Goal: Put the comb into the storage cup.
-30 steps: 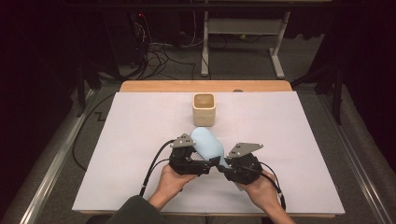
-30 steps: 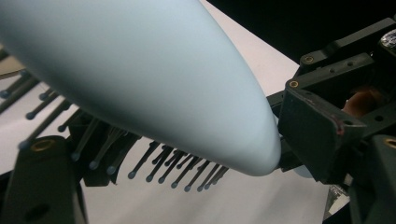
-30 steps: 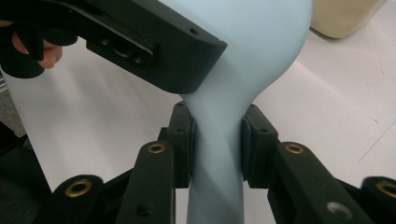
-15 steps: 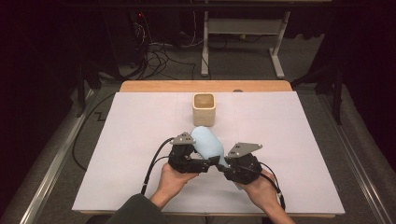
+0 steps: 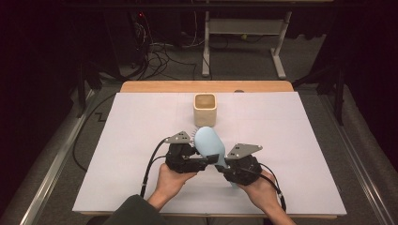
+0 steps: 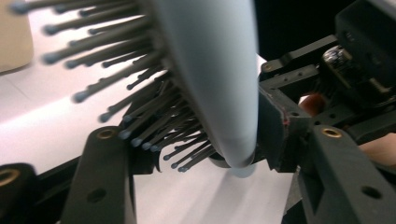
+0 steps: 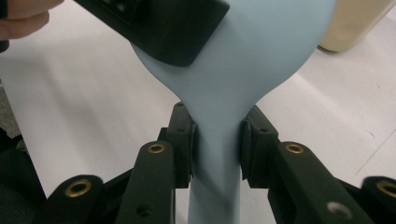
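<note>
- My left hand-held gripper [image 5: 199,161] sits at the head of the pale blue hairbrush [image 5: 210,144]; its jaws stand either side of the head, pad close on the back, but I cannot tell whether they clamp.
- The brush hangs above the white bench [image 5: 117,140], just short of the beige cup [image 5: 205,109].
- My right hand-held gripper [image 7: 217,142] is closed on the handle's neck.
- I judge a handover or regrip; next calls for one firm grip before the other lets go.
</note>
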Available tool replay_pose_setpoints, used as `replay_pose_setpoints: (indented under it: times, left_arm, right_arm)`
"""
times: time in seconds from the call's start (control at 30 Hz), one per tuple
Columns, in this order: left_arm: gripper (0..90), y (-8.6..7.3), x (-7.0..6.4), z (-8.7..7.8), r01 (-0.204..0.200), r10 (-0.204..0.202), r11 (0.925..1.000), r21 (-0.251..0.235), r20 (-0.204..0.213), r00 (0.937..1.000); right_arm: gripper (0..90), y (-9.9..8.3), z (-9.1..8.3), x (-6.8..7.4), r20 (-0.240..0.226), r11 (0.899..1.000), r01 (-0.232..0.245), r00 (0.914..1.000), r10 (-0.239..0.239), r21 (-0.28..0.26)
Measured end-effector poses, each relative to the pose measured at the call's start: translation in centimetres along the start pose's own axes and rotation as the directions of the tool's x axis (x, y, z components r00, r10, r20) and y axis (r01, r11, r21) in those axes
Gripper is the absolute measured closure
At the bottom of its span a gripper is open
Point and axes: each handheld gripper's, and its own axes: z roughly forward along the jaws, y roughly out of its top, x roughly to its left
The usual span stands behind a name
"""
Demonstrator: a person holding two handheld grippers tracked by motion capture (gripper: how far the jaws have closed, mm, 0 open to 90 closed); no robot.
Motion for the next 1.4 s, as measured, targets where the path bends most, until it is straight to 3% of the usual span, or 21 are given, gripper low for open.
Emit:
replay_pose_setpoints:
  times: [0.7, 1.03, 1.2, 1.4]
  left_arm:
    - [54.4, 1.4, -1.3, -0.6, -0.074, 0.074, 0.9971, 0.019, 0.000, 0.9973]
    - [54.8, 2.2, -1.4, -1.2, -0.079, 0.079, 0.9969, 0.004, -0.030, 0.9964]
    - [54.8, 2.6, -1.3, -1.6, -0.088, 0.088, 0.9961, -0.001, -0.043, 0.9952]
    - [54.8, 2.9, -1.1, -1.9, -0.089, 0.089, 0.9960, -0.009, -0.058, 0.9944]
  right_arm:
    - [68.3, 0.0, -0.5, -0.3, -0.039, 0.998, -0.016, 0.9991, 0.013, -0.057]
    - [52.0, -0.4, -0.9, -0.7, -0.053, 0.994, -0.026, 0.9984, 0.021, -0.105]
    - [46.5, -1.1, -1.4, -1.3, -0.054, 0.988, -0.053, 0.9975, 0.046, -0.143]
    - [41.6, -2.1, -2.1, -1.9, -0.037, 0.982, -0.054, 0.9982, 0.048, -0.183]
